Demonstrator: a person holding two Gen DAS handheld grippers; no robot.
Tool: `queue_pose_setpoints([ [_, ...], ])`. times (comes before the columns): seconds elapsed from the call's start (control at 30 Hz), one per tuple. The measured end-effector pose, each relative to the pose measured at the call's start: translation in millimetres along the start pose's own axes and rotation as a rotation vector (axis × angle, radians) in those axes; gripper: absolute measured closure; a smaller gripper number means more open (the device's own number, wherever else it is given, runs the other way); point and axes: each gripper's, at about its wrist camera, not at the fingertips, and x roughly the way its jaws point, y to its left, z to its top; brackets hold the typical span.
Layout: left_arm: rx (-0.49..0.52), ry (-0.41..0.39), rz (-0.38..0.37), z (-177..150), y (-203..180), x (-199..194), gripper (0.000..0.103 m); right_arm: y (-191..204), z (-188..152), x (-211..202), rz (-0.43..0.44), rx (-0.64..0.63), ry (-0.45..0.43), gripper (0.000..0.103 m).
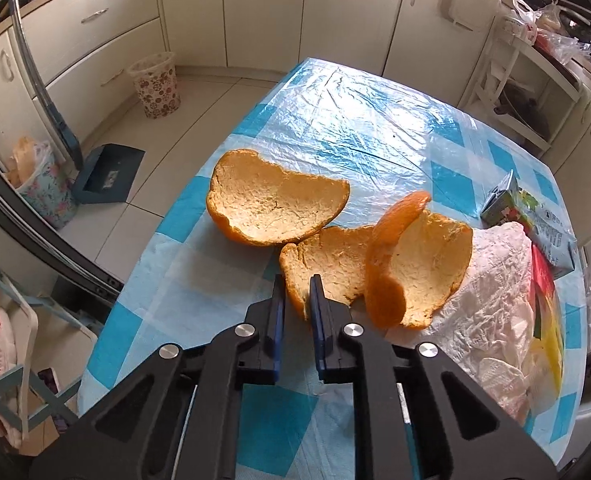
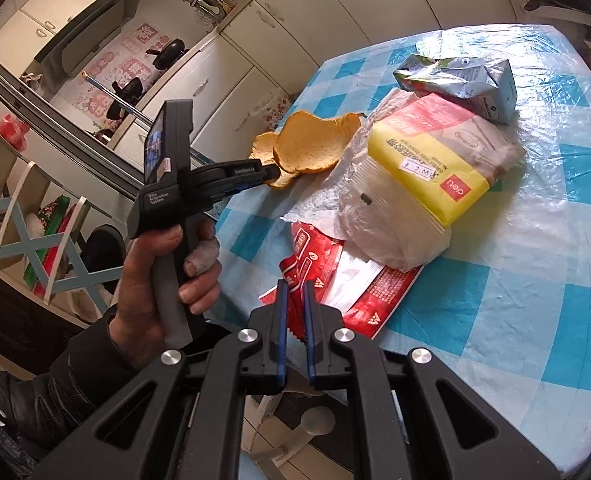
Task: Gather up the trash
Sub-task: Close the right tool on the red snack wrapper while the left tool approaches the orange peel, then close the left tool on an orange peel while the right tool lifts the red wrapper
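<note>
orange peels [image 1: 279,208] x3, left tongs [image 1: 297,300] pinching one, red wrapper [image 2: 319,276] in right tongs [image 2: 294,304]

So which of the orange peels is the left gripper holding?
The near middle peel: its edge sits between the left gripper's fingers. The big peel lies apart, farther left; the curled peel stands to the right, against the white bag.

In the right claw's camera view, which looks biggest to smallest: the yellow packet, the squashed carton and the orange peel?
1. Yellow packet
2. Squashed carton and orange peel: too alike to rank, and the carton lies farther away.
</note>
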Motion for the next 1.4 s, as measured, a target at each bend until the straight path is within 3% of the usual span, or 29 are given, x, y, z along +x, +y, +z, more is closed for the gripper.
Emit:
queue_pose_setpoints([
  [0.17, 0.034, -0.064, 0.026, -6, 0, -30, 0.095, -5, 3, -12, 0.099, 0.064, -0.038, 0.094],
  [0.37, 0.049, -0.167, 0.006, -10, 10, -74, 0.098, -7, 10, -34, 0.246, 0.125, -0.123, 0.094],
  [0.47, 0.052, -0.246, -0.006, -9, 13, -99, 0.098, -5, 14, -46, 0.249, 0.121, -0.161, 0.094],
  [0.53, 0.049, -0.286, -0.015, -8, 13, -112, 0.098, 0, 15, -44, 0.192, 0.096, -0.135, 0.091],
  [0.57, 0.045, -0.294, -0.023, -8, 14, -116, 0.098, 0, 14, -43, 0.174, 0.092, -0.118, 0.067],
  [0.6, 0.042, -0.295, -0.031, -8, 14, -118, 0.098, 0, 13, -39, 0.142, 0.094, -0.110, 0.035],
  [0.63, 0.040, -0.294, -0.037, -8, 15, -120, 0.098, 2, 10, -34, 0.100, 0.086, -0.104, 0.030],
  [0.83, 0.050, -0.297, -0.058, -13, 14, -127, 0.098, 23, -3, 28, -0.227, -0.120, 0.010, 0.029],
  [0.97, 0.065, -0.307, -0.065, -16, 13, -131, 0.098, 26, -11, 65, -0.376, -0.206, 0.049, 0.029],
  [1.03, 0.067, -0.302, -0.074, -16, 14, -131, 0.098, 26, -12, 72, -0.420, -0.248, 0.035, 0.035],
  [1.1, 0.070, -0.304, -0.078, -17, 16, -132, 0.098, 26, -10, 72, -0.435, -0.270, 0.035, 0.072],
  [1.17, 0.070, -0.306, -0.083, -16, 16, -134, 0.098, 18, -6, 67, -0.369, -0.215, 0.061, 0.100],
  [1.27, 0.069, -0.308, -0.097, -17, 15, -136, 0.098, 17, -5, 45, -0.235, -0.166, 0.055, 0.101],
  [1.4, 0.078, -0.326, -0.130, -18, 10, -142, 0.098, 30, -4, -1, 0.041, -0.130, -0.012, 0.101],
])
